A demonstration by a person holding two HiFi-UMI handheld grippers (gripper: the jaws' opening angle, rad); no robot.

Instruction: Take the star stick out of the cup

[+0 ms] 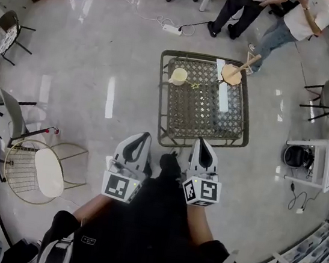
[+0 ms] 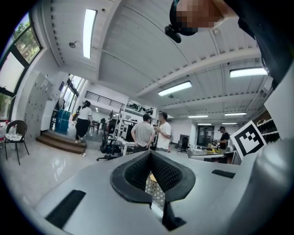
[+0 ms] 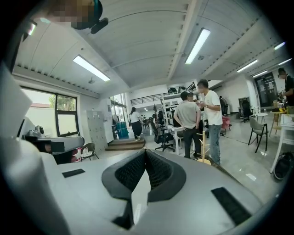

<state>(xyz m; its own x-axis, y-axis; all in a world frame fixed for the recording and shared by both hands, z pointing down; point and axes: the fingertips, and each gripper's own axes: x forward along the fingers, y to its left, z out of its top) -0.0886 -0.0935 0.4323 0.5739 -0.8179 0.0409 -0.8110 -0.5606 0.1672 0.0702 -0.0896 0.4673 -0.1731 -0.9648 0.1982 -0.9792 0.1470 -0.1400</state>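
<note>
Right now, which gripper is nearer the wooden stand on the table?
Right. The right gripper hangs short of the table, roughly in line with the stand at its far right corner; the left gripper is beside it, farther left.

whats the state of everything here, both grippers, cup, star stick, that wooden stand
left gripper: shut, empty
right gripper: shut, empty
cup: upright on the table, untouched
star stick: star shows beside the cup; whether it is in the cup is too small to tell
wooden stand: standing on the table
</note>
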